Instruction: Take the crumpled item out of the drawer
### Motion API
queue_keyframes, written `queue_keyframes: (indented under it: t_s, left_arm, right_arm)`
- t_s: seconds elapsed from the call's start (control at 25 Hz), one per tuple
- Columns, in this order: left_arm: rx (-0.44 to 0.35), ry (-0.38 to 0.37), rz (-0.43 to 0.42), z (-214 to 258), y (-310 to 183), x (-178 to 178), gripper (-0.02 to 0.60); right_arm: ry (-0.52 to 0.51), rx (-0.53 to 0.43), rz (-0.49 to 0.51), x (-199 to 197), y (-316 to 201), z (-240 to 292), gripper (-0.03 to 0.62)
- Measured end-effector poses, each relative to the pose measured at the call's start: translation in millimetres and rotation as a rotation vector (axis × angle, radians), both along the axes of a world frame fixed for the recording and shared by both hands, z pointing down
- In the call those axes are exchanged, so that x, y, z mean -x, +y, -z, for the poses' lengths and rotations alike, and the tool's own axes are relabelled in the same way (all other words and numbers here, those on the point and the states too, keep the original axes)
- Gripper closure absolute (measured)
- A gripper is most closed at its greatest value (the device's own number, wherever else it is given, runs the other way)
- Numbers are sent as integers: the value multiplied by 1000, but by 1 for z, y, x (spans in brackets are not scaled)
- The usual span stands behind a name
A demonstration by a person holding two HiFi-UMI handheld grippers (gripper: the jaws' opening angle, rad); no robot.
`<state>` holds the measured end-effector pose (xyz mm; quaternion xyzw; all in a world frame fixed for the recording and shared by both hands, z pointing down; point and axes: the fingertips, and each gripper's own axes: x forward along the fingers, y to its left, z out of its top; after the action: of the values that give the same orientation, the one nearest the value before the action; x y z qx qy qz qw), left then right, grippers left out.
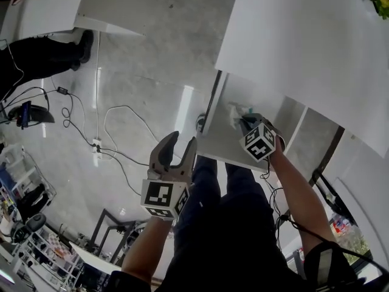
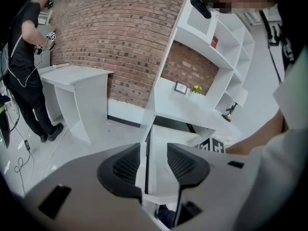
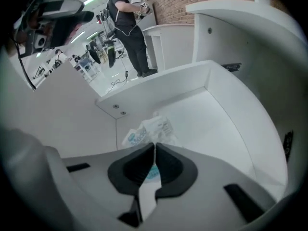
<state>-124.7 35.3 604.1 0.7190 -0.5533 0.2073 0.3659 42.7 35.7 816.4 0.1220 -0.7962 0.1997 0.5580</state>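
Observation:
The white drawer (image 1: 220, 143) stands pulled out below the white desk top (image 1: 304, 47). In it lies the crumpled item (image 3: 150, 130), a white wrapper with blue print, also seen from above as a pale wad (image 1: 236, 112) near the drawer's back. My right gripper (image 3: 154, 150) reaches into the drawer (image 3: 221, 114), its jaws shut on the wrapper's near edge. In the head view the right gripper (image 1: 247, 123) covers part of the wrapper. My left gripper (image 1: 182, 141) hangs open and empty over the floor, left of the drawer; its jaws (image 2: 154, 161) frame the drawer's edge.
Cables (image 1: 112, 135) trail over the grey floor at left. A person in black (image 2: 25, 57) stands at a white desk (image 2: 77, 76) by the brick wall. White shelving (image 2: 214, 52) rises above the drawer unit. My own legs (image 1: 225, 224) are below the drawer front.

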Motion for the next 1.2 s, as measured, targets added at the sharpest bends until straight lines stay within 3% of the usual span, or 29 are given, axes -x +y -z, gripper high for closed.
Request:
queue_keyframes:
  t_s: [0.4, 0.76, 1.2]
  left_arm:
    - [-90, -2, -32, 49, -20, -13, 416]
    - [-202, -1, -76, 105, -32, -32, 423]
    - [-321, 1, -142, 166, -37, -58, 443]
  right_arm:
    - [-106, -72, -216, -13, -31, 79, 584]
    - [-233, -152, -333, -13, -40, 170, 584]
    - [-415, -389, -516, -32, -58, 297, 584]
